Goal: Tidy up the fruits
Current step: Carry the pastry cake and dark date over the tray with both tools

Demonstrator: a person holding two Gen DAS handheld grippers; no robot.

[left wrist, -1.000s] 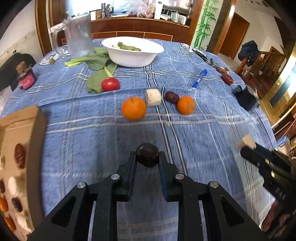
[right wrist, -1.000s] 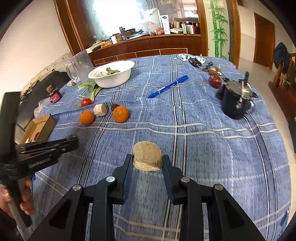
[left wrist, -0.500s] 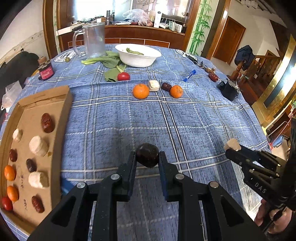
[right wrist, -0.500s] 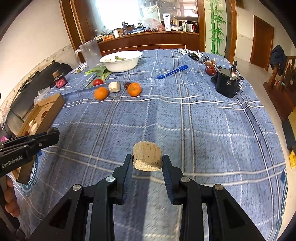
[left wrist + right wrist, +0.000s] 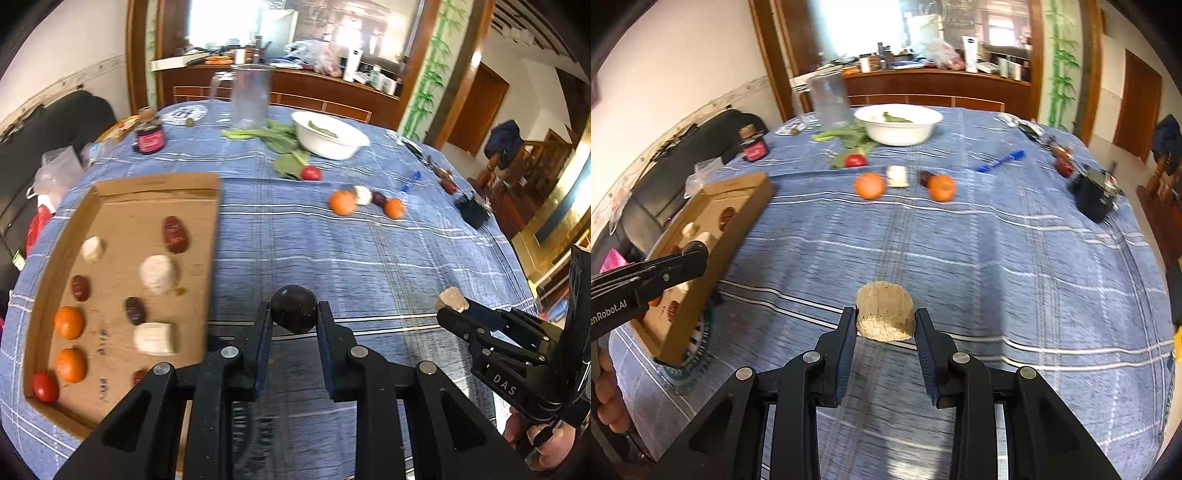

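My left gripper (image 5: pixel 294 317) is shut on a dark round fruit (image 5: pixel 293 308), held above the blue checked tablecloth just right of the cardboard tray (image 5: pixel 122 192). Several fruits lie in the tray: oranges, dark red dates, pale chunks and a red tomato (image 5: pixel 45 386). My right gripper (image 5: pixel 885 323) is shut on a pale beige chunk (image 5: pixel 884 310); it also shows at the right of the left wrist view, with the chunk (image 5: pixel 451 298) at its tip. Farther back, two oranges (image 5: pixel 870 185), a pale chunk (image 5: pixel 897 175), a dark date (image 5: pixel 924 177) and a tomato (image 5: pixel 855 160) lie in a loose row.
A white bowl (image 5: pixel 897 123), green leaves (image 5: pixel 284 142) and a clear jug (image 5: pixel 829 98) stand at the far side. A small jar (image 5: pixel 752 144) sits far left, a blue pen (image 5: pixel 999 160) and a black cup (image 5: pixel 1093 195) to the right. A hand (image 5: pixel 607 398) grips the left tool.
Both grippers have pulled back from the row of fruit and swung left, each keeping its piece. The cardboard tray has come fully into the left wrist view.
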